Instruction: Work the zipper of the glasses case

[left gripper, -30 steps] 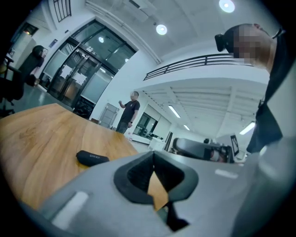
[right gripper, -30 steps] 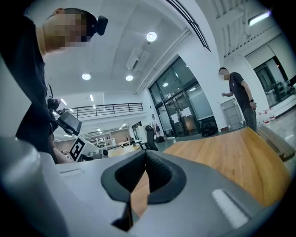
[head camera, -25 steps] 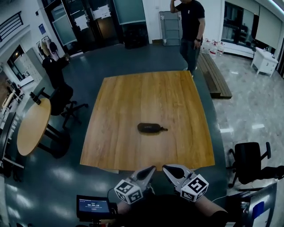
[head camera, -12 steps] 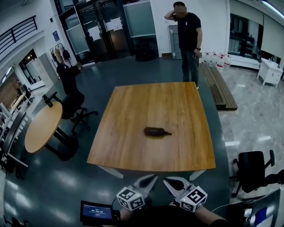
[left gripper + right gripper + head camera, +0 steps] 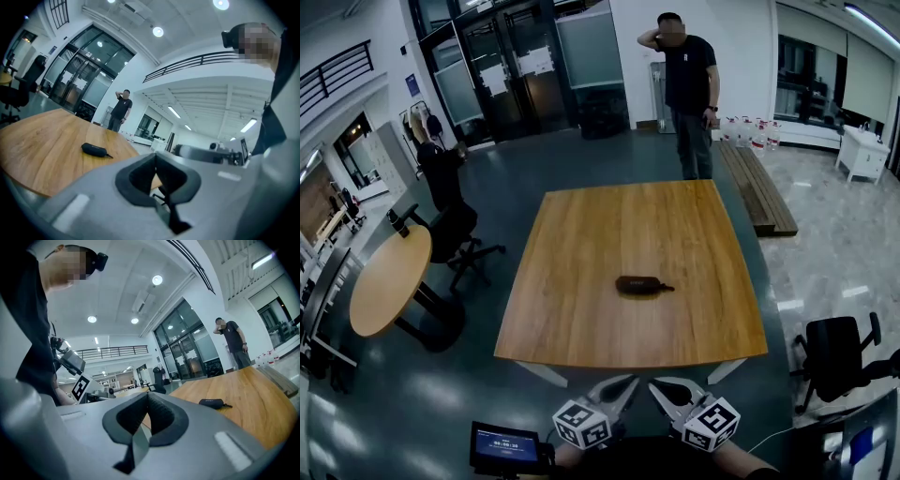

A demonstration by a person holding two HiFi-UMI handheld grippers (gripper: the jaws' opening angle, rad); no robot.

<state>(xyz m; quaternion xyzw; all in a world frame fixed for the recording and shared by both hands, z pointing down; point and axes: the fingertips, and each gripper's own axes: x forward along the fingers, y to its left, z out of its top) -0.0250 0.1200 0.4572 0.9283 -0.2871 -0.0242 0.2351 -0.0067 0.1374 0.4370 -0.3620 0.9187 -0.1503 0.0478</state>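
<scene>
Glasses case [image 5: 639,284], dark and oblong, lies flat near the middle of the wooden table [image 5: 572,309], slightly closer to the near edge than to the far one. Its long side runs along that edge, and a short pull tab [image 5: 667,287] sticks out of its end toward the right edge. Nothing touches it. You hold both grippers side by side off the near edge, well apart from the case, with their tips angled toward each other. Your left gripper [image 5: 628,381] has its jaws closed together with nothing between them, and your right gripper [image 5: 658,383] is the same: jaws together and empty. Beyond the far edge a person [image 5: 686,94] stands on the dark floor, next to a long bench [image 5: 759,192]. A small screen [image 5: 506,445] glows by your left gripper.
</scene>
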